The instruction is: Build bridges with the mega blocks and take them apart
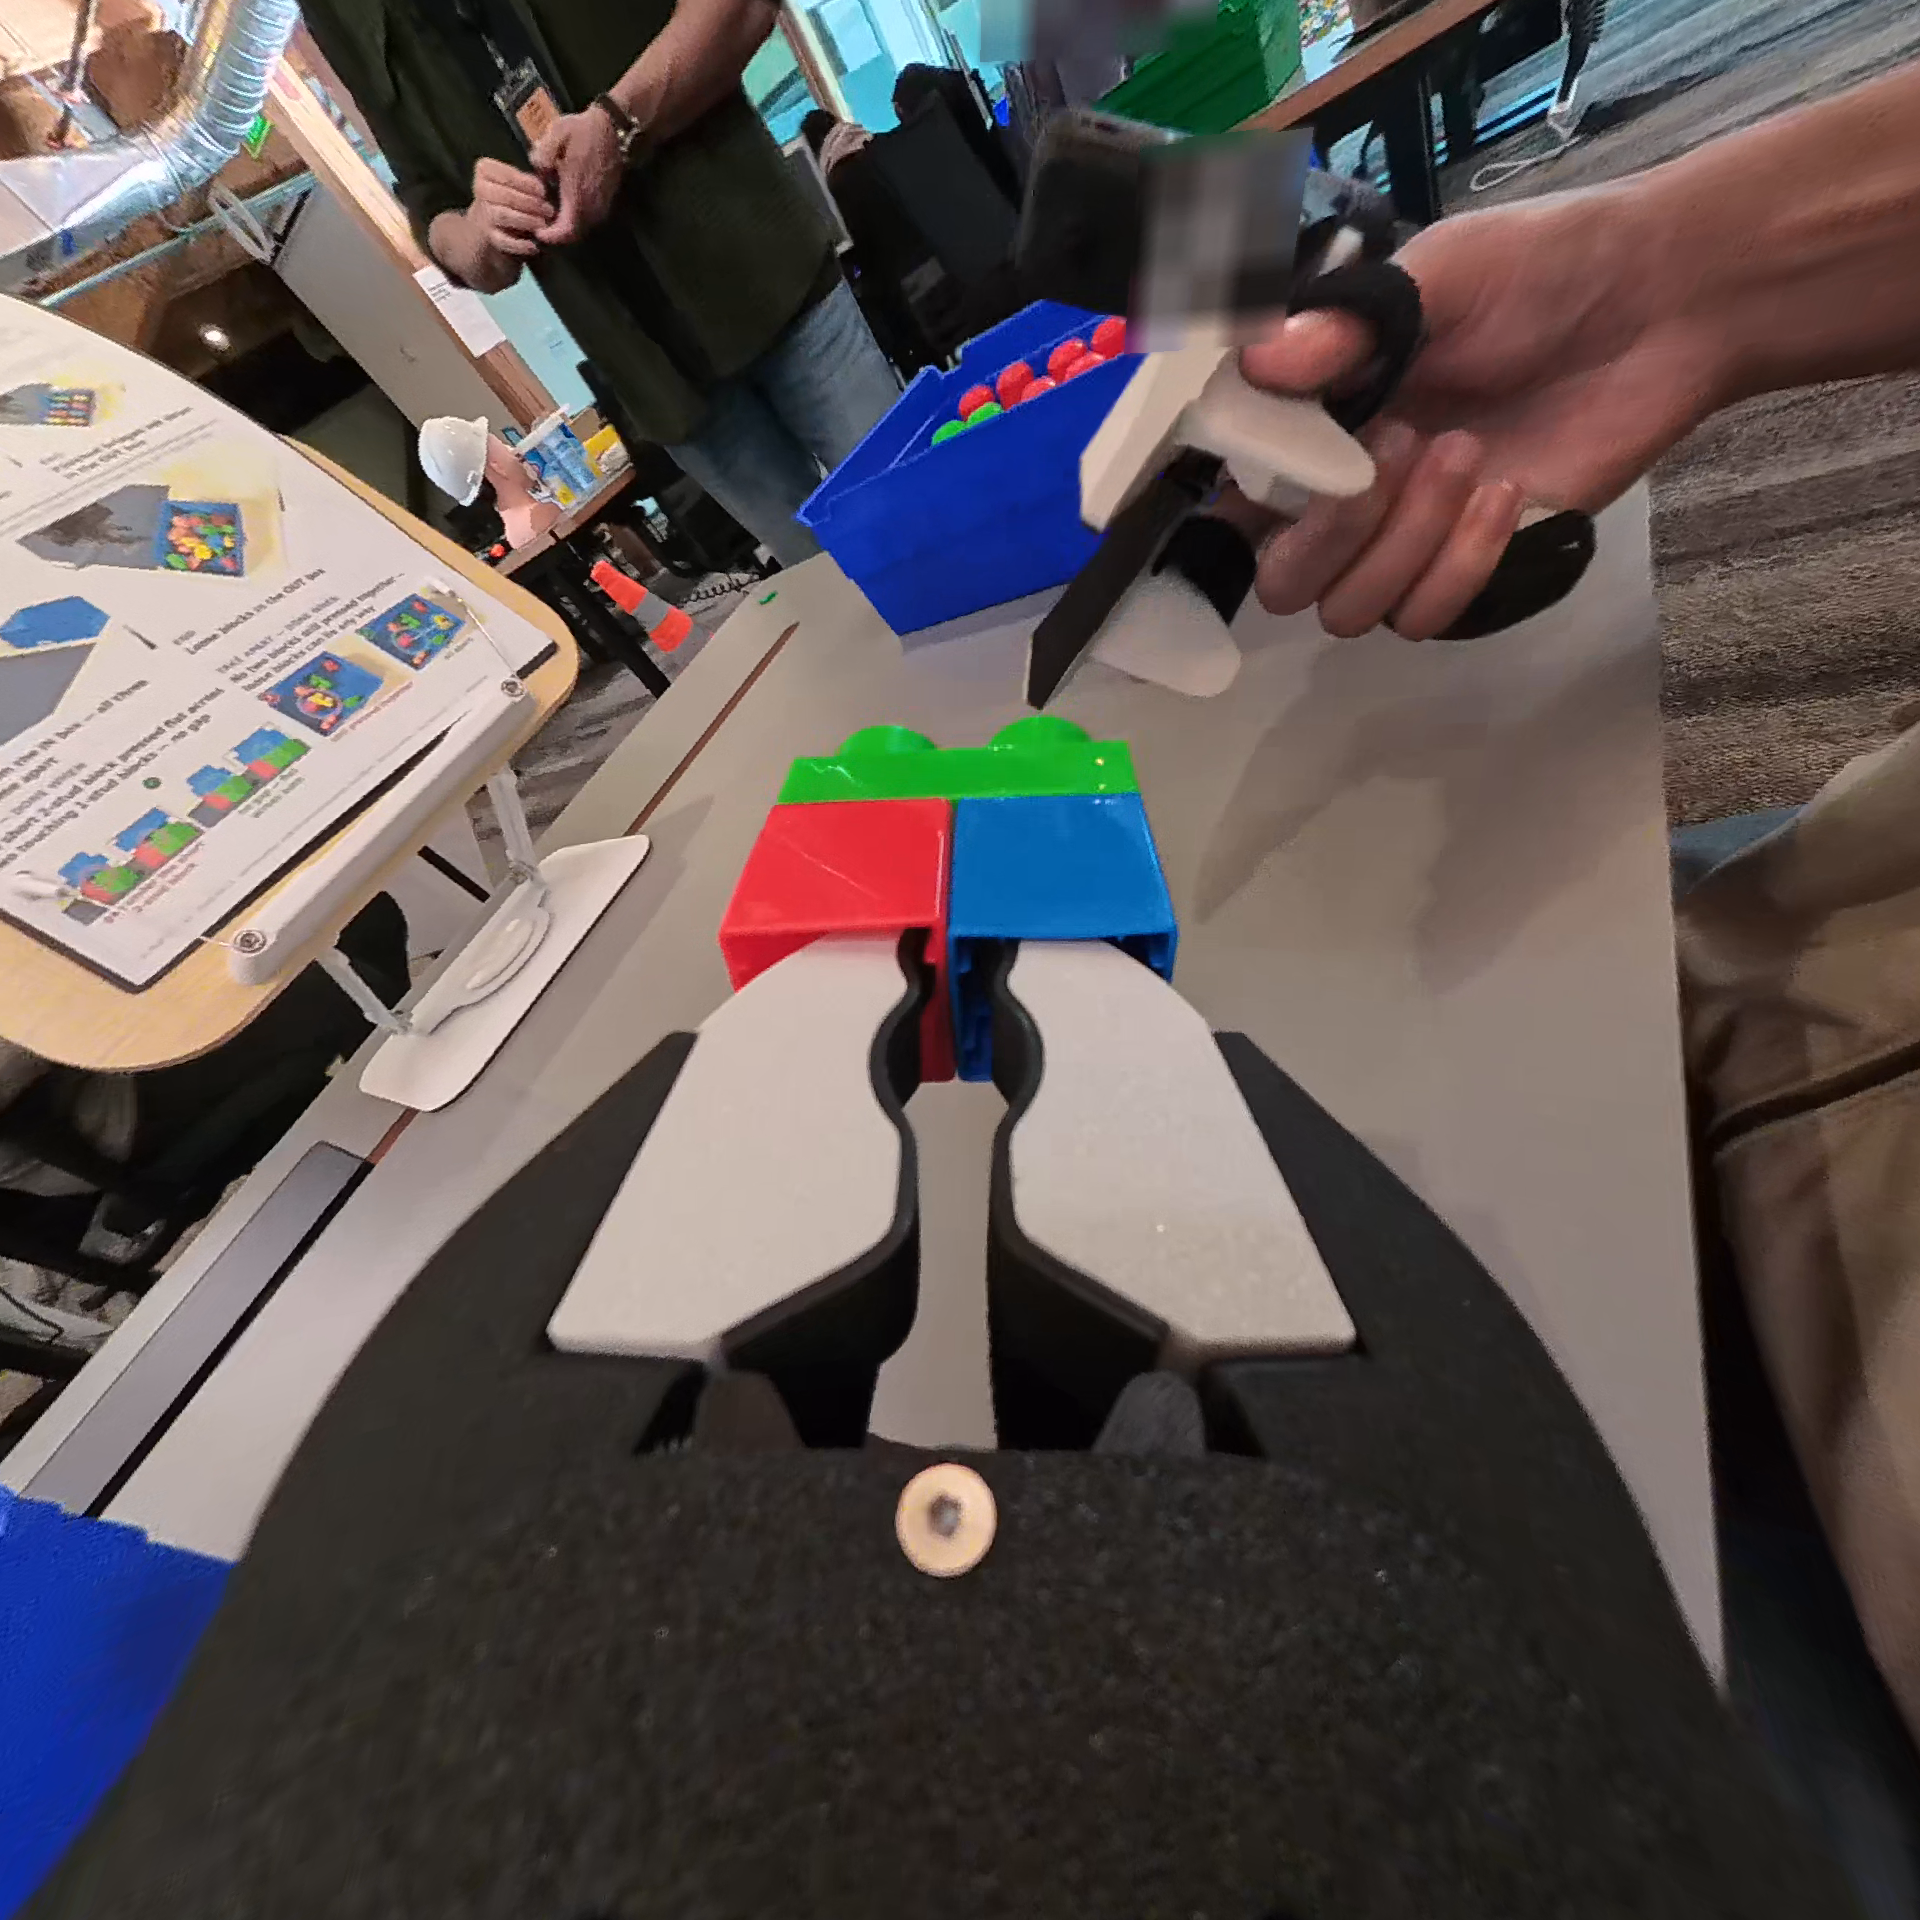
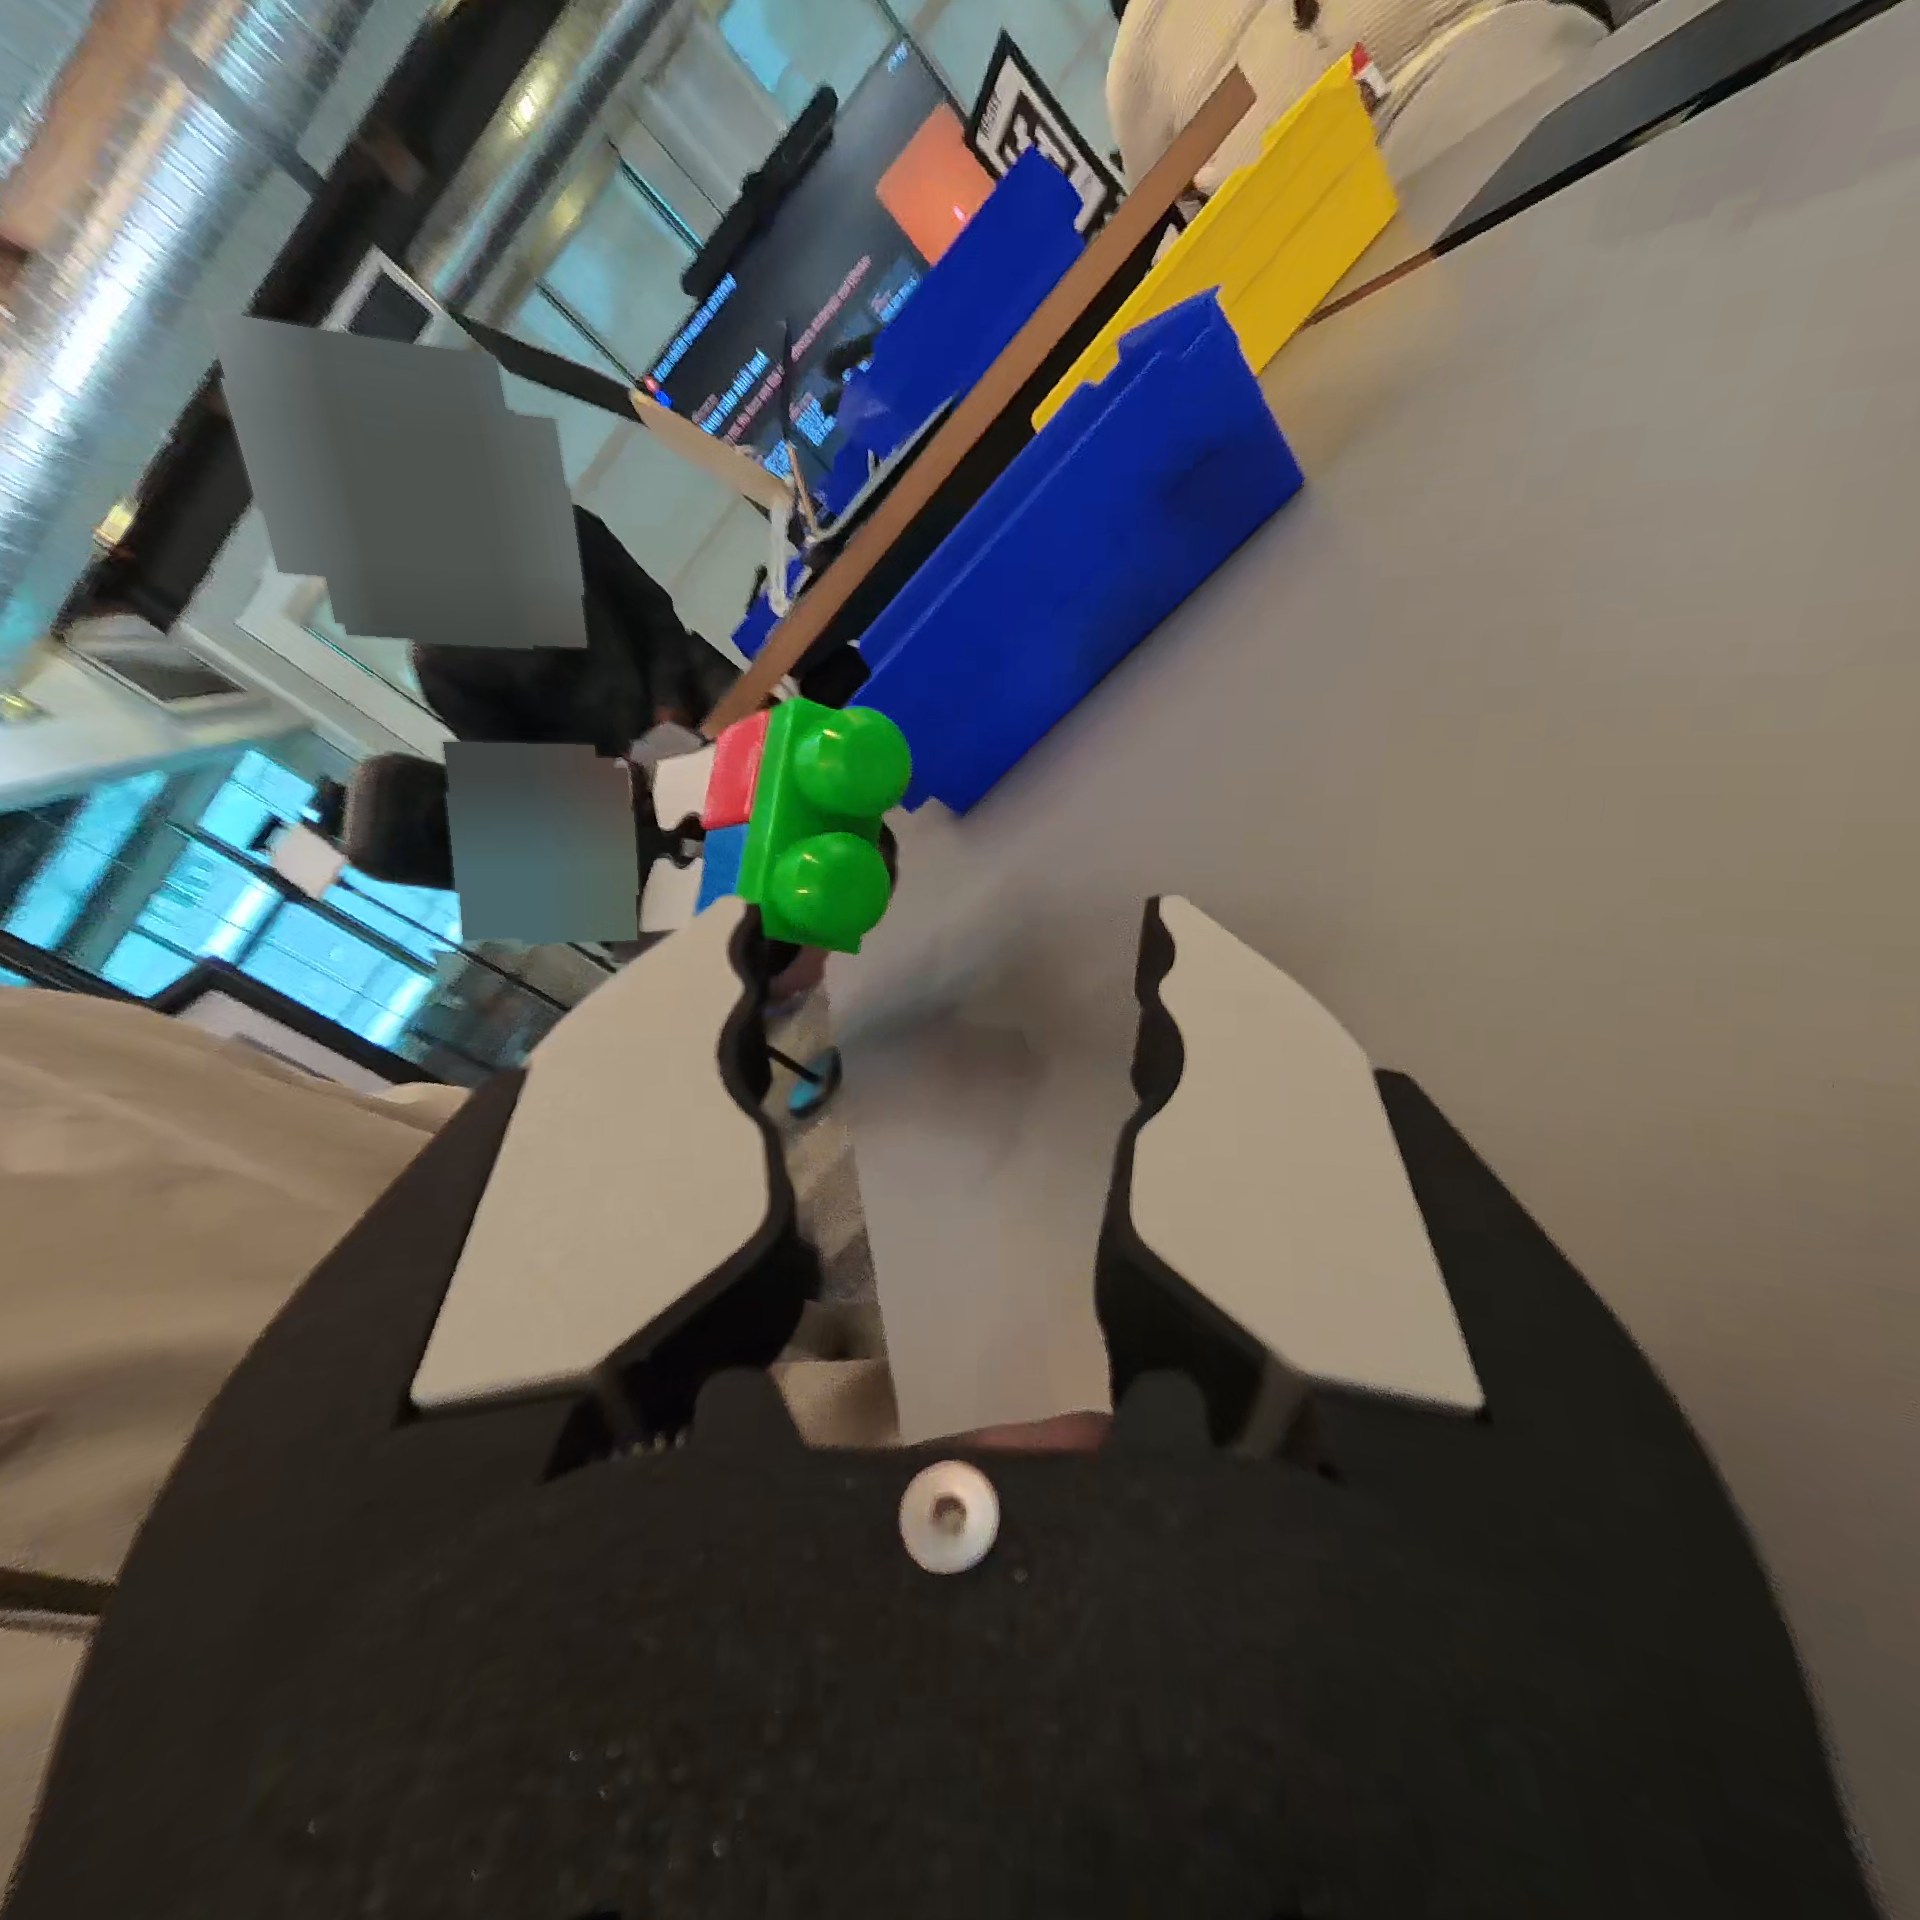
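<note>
Left gripper (image 1: 951,971) is clamping the bridge at the seam: its two grey fingers are sitting nearly together, tips tucked into the open undersides of the red block (image 1: 847,883) and blue block (image 1: 1055,878). Exactly what the pads are pinching inside is hidden by the block walls. The green block (image 1: 956,774) is spanning the far ends of red and blue, studs pointing away from the camera and only partly showing. The assembly is being held above the grey table (image 1: 1403,987); whether any part is touching the surface is hard to tell.

Right gripper (image 2: 940,925) is spread wide with nothing between the fingers, sitting just short of the green block (image 2: 821,831). In the right wrist view the green studs are facing the camera, red (image 2: 738,774) and blue (image 2: 722,862) are peeking out behind, and the left gripper beyond is mostly covered by a mosaic patch. In the left wrist view the right gripper (image 1: 1132,634) is showing past the bridge, held by a hand (image 1: 1475,416), its upper body blurred out.

A blue bin (image 1: 935,499) with red and green pieces is standing at the far table end; its contents are cut off by the gripper. The table's left edge is running close beside the bridge, with an instruction board (image 1: 208,675) on a stand there. Open tabletop is lying to the right of the bridge. A yellow bin (image 2: 1278,239) is sitting behind a blue bin (image 2: 1081,582) in the right wrist view. A standing person (image 1: 644,208) is cropped at the top.
</note>
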A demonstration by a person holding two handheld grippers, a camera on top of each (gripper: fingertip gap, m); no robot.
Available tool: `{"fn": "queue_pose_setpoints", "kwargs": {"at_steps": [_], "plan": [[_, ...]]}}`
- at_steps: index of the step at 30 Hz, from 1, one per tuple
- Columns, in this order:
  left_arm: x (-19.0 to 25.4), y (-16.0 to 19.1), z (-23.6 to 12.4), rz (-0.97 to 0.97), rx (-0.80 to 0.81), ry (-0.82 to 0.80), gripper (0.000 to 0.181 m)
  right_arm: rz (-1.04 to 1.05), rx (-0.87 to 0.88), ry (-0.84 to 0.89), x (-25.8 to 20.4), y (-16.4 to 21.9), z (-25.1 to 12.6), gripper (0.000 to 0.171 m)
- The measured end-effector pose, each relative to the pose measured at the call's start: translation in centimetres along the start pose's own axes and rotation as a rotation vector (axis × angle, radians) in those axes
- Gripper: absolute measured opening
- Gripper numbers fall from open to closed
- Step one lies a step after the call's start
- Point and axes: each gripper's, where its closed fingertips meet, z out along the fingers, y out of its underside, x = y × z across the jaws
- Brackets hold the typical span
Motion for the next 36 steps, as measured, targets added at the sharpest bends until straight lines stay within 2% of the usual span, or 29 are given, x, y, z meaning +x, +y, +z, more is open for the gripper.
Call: {"fn": "queue_pose_setpoints", "kwargs": {"at_steps": [5,9,13,18,20,21,22,28,32,36], "plan": [[0.4,0.0,-0.2,0.006,-0.001,0.008,0.007,0.066,-0.010,-0.045,-0.2,0.8,0.1,0.075],[0.5,-0.5,-0.1,0.023,0.018,0.025,0.007,0.145,-0.069,-0.187,-2.1,0.9,1.5,0.077],[0.9,-1.5,0.7,0.085,0.033,0.070,0.007,0.213,-0.242,-0.344,-4.3,1.8,4.4,0.067],[0.9,-2.6,1.7,0.136,0.048,0.098,0.007,0.187,-0.351,-0.395,-5.4,1.9,6.3,0.059],[0.8,-2.8,2.0,0.140,0.053,0.100,0.007,0.180,-0.362,-0.408,-5.7,1.9,6.4,0.051],[0.8,-2.7,2.1,0.142,0.049,0.102,0.007,0.174,-0.361,-0.408,-5.7,1.9,6.4,0.040],[0.8,-2.6,2.3,0.142,0.048,0.100,0.007,0.167,-0.354,-0.398,-5.5,1.8,6.4,0.037],[0.6,-1.5,3.1,0.157,0.016,0.051,0.008,0.160,-0.319,-0.342,-4.3,1.6,6.3,0.036],[-0.8,-0.8,2.5,0.177,-0.002,-0.081,0.013,0.178,-0.273,-0.302,-3.0,0.5,5.6,0.037],[-2.9,1.1,1.3,0.082,-0.076,-0.187,0.016,0.076,-0.198,-0.100,0.2,-1.3,3.9,0.036]]}}
